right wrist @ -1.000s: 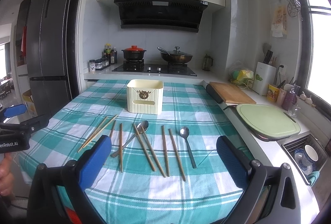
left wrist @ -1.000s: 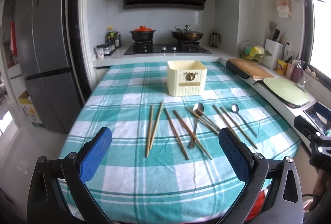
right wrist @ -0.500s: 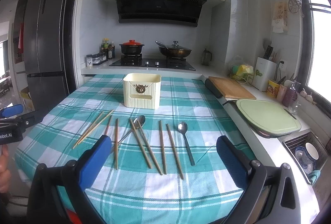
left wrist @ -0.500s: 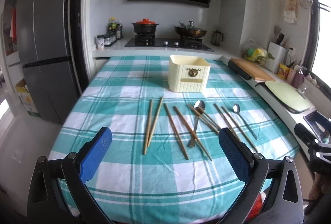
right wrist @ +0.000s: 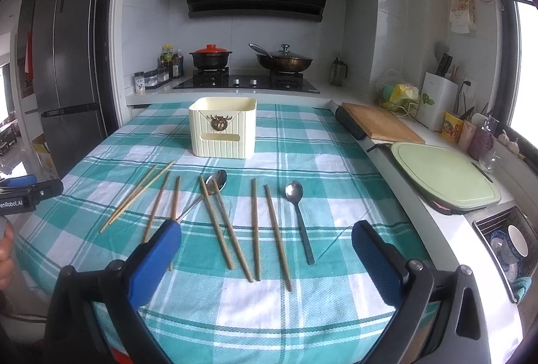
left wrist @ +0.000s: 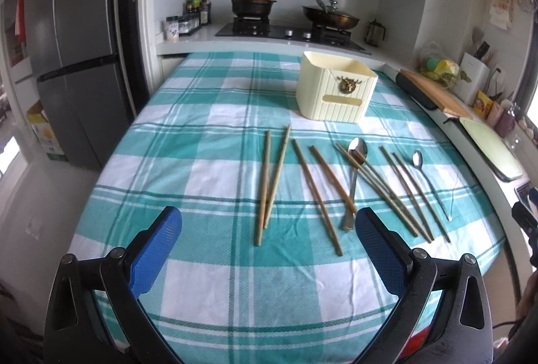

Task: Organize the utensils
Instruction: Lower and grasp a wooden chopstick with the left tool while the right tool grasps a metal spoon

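left gripper (left wrist: 268,236): wide open, empty | right gripper (right wrist: 266,244): wide open, empty | chopsticks (right wrist: 255,229) ahead | sink (right wrist: 504,246): right view only

Left wrist view: utensils lay loose on the checked tablecloth (left wrist: 201,142).
Left gripper (left wrist: 267,239) hung wide open, empty. Chopsticks (left wrist: 272,175) and two spoons (left wrist: 354,169) lay in front of the cream holder (left wrist: 336,91), none touching it.
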Motion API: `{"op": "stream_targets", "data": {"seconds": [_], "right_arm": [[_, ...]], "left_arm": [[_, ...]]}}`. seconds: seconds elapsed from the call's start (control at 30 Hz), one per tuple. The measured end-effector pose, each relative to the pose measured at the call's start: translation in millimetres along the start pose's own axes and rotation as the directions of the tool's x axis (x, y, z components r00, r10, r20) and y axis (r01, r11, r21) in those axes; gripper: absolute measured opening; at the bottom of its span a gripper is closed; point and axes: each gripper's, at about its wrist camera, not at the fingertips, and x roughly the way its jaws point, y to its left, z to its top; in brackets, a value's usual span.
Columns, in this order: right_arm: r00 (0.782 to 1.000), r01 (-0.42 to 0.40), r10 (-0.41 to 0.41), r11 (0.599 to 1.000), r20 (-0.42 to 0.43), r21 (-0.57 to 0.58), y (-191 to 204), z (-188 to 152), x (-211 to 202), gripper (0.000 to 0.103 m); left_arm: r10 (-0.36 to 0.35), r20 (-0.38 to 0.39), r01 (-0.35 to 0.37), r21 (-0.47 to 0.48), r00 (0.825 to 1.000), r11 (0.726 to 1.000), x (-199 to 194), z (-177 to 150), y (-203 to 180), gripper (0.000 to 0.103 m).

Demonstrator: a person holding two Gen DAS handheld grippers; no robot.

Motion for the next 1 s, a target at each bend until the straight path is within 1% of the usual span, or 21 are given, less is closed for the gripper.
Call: {"op": "stream_targets", "data": {"seconds": [0.1, 0.13, 0.23, 0.33, 0.43, 0.47, 0.57, 0.63, 0.7, 0.77, 0.83, 0.93, 1.0], "right_arm": [[0.999, 0.025, -0.025, 1.000, -0.032, -0.004, -13, 2, 18, 0.103], [0.998, 0.036, -0.036, 0.999, -0.054, -0.013, -17, 2, 27, 0.103], [0.993, 0.023, -0.028, 0.999, -0.118, -0.044, -28, -1, 58, 0.103], [0.982, 0.033, -0.046, 0.997, -0.182, -0.074, -43, -4, 93, 0.103], [0.974, 0.010, -0.021, 0.999, -0.227, -0.046, -57, -2, 120, 0.103], [0.973, 0.005, -0.013, 0.999, -0.232, -0.037, -61, -1, 128, 0.103], [0.969, 0.008, -0.018, 0.999, -0.245, -0.043, -66, 2, 146, 0.103], [0.967, -0.004, -0.008, 0.999, -0.253, -0.045, -67, 3, 158, 0.103], [0.965, -0.009, -0.004, 0.999, -0.260, -0.049, -68, 3, 169, 0.103], [0.963, -0.022, 0.009, 0.999, -0.268, -0.049, -68, 2, 179, 0.103], [0.960, -0.038, 0.029, 0.999, -0.280, -0.030, -70, 3, 189, 0.103], [0.958, -0.065, 0.061, 0.998, -0.282, -0.004, -73, 6, 201, 0.101], [0.957, -0.076, 0.074, 0.997, -0.281, 0.003, -73, 9, 209, 0.101]], "left_arm": [[-0.002, -0.024, 0.001, -0.022, 1.000, 1.000, 16, 6, 8, 0.103], [-0.002, -0.034, 0.001, -0.028, 0.999, 1.000, 22, 7, 11, 0.103], [-0.019, -0.078, 0.016, -0.037, 0.997, 0.999, 43, 13, 19, 0.103], [-0.039, -0.120, 0.036, -0.026, 0.992, 0.999, 63, 22, 26, 0.103], [-0.036, -0.140, 0.036, -0.007, 0.989, 0.999, 82, 35, 35, 0.103], [-0.036, -0.148, 0.036, -0.004, 0.988, 0.999, 89, 41, 38, 0.103], [-0.069, -0.178, 0.070, -0.003, 0.982, 0.998, 113, 58, 44, 0.103], [-0.089, -0.193, 0.094, 0.017, 0.977, 0.995, 132, 67, 42, 0.103], [-0.086, -0.218, 0.098, 0.045, 0.972, 0.994, 153, 72, 37, 0.102], [-0.095, -0.253, 0.111, 0.052, 0.963, 0.992, 177, 74, 33, 0.102], [-0.087, -0.279, 0.108, 0.063, 0.956, 0.992, 198, 75, 28, 0.102], [-0.055, -0.287, 0.083, 0.083, 0.956, 0.993, 220, 77, 25, 0.102], [-0.047, -0.291, 0.074, 0.083, 0.956, 0.994, 230, 79, 26, 0.102]]}}
